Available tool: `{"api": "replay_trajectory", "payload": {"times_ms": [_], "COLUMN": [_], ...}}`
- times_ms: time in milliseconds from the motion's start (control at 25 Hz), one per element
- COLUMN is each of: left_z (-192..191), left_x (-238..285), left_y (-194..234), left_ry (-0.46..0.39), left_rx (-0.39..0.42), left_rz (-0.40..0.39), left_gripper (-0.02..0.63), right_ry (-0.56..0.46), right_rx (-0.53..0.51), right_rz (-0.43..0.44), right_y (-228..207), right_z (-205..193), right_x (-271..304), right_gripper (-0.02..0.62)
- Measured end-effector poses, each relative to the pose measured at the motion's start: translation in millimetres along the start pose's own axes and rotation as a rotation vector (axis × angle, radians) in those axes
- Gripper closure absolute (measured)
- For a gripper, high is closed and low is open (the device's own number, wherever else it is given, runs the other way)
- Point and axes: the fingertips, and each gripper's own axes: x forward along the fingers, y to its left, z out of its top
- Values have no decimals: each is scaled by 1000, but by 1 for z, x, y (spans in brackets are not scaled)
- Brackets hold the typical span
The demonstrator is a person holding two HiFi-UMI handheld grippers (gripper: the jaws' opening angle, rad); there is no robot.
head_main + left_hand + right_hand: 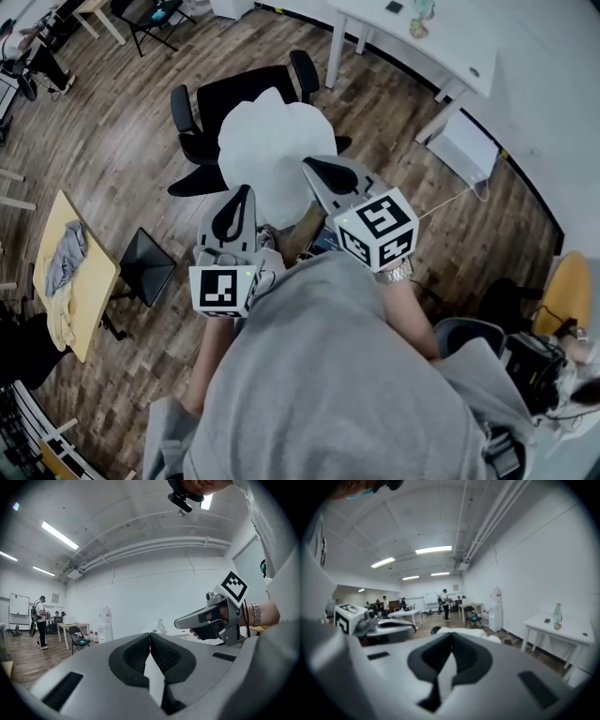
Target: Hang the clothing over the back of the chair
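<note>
Carry step: left claw (242,195) and right claw (311,165) each pinch the white cloth garment (272,150) above the black swivel office chair (234,94); next, probably lower it across the backrest.

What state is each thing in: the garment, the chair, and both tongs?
white garment: held up by both tongs, spread out.
black chair: upright, partly hidden behind the garment.
left tongs: shut on the white garment.
right tongs: shut on the white garment.

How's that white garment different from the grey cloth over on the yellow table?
The white garment is spread out, while the grey cloth is crumpled. The garment is pinched by the left tool and right tool above the black chair; the cloth lies on the yellow table. Both are fabric.
</note>
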Motion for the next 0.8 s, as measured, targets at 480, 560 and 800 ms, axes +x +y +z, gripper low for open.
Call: {"api": "replay_trajectory", "payload": {"times_ms": [480,560,800], "left_z": [12,16,20], "left_x": [-12,-13,-16], "left_y": [-3,-3,-6], "left_ry": [-17,-28,-32], "left_rx": [6,7,17], "left_rz": [17,19,24], "left_gripper": [571,571,571], "right_ry": [-48,-53,-79], "right_rx": [-44,-46,-48], "right_rz": [16,17,21], "right_y": [12,12,13], "right_z": [9,11,18], "right_x": [-14,-15,-20], "right_gripper": [561,561,561]}}
